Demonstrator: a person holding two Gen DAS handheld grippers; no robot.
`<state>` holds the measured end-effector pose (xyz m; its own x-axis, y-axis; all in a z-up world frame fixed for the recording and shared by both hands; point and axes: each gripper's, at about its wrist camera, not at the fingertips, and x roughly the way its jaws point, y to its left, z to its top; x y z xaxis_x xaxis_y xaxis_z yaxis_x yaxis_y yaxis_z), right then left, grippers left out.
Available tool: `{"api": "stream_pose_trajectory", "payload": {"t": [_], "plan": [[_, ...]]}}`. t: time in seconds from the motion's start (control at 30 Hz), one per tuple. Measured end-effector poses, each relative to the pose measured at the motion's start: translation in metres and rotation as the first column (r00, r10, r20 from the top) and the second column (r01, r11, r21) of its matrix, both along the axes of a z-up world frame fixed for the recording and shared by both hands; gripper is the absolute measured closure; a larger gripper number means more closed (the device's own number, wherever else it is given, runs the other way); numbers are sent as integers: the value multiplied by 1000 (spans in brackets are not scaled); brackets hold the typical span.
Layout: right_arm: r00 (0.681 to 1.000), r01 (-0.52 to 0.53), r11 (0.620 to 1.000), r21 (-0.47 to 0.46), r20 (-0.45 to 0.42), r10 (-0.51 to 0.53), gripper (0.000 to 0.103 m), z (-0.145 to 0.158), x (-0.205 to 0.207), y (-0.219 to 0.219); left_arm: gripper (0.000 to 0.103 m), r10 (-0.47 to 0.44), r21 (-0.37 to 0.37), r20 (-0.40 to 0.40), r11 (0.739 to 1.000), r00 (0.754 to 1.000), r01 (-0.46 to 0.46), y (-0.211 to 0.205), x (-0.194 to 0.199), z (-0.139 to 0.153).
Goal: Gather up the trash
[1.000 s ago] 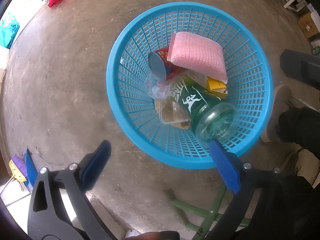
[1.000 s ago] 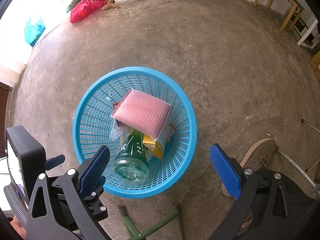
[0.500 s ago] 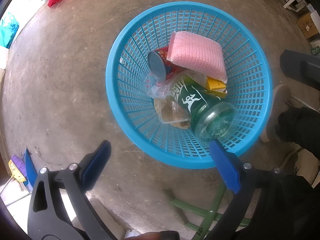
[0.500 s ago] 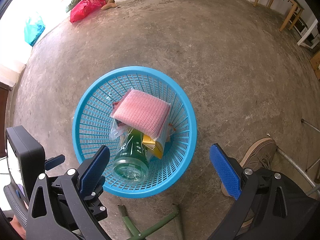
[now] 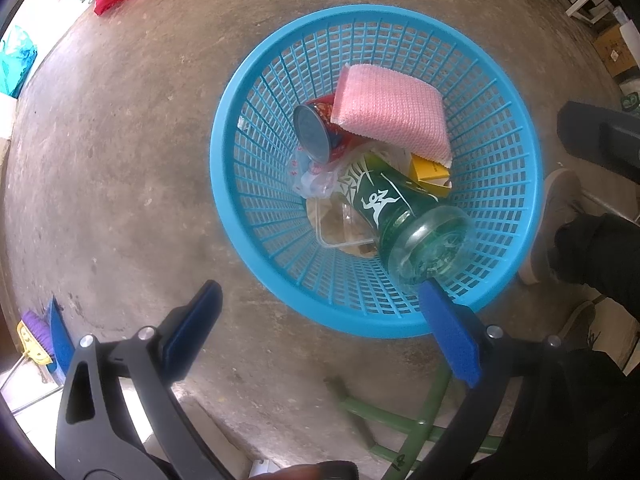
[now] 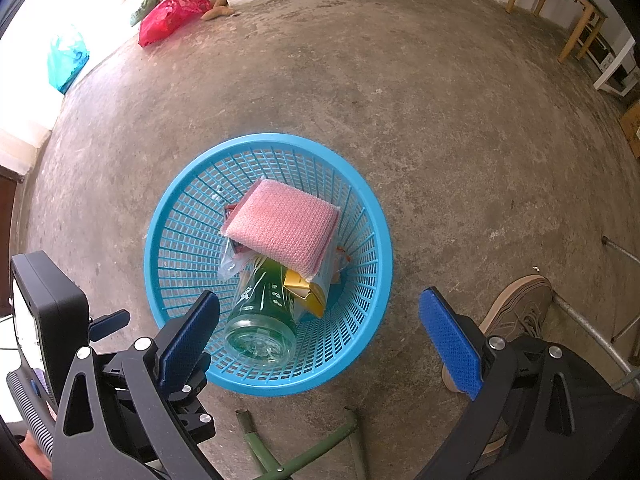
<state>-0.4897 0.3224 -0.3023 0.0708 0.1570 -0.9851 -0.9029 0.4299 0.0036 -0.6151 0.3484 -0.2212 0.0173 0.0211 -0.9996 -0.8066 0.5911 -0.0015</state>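
Observation:
A blue plastic basket (image 5: 240,208) (image 6: 168,208) stands on the concrete floor and holds trash. Inside lie a green bottle (image 5: 400,216) (image 6: 260,312), a pink bubble-wrap pad (image 5: 392,112) (image 6: 284,228), a red can (image 5: 316,132), a yellow carton (image 5: 430,172) (image 6: 304,292), a clear plastic tray (image 5: 340,228) and crumpled plastic film. My left gripper (image 5: 324,332) hovers open above the basket's near rim, holding nothing. My right gripper (image 6: 320,336) is also open and empty, just above the near rim.
A person's tan shoe (image 6: 516,312) (image 5: 556,216) and dark trouser leg stand right of the basket. Green metal legs (image 5: 420,420) (image 6: 288,456) lie below. A red bag (image 6: 172,16), teal bag (image 6: 66,60) and cardboard box sit far off. A broom head (image 5: 36,336) lies left.

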Motion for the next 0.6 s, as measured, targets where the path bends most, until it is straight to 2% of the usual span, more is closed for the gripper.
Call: {"api": "stream_pose_trajectory", "payload": {"t": [0.6], "plan": [[1000,7,1000,-3,-2,-7,6,0,3,0,8,-4,-3,7,1000,1000,4,1,1,1]]}}
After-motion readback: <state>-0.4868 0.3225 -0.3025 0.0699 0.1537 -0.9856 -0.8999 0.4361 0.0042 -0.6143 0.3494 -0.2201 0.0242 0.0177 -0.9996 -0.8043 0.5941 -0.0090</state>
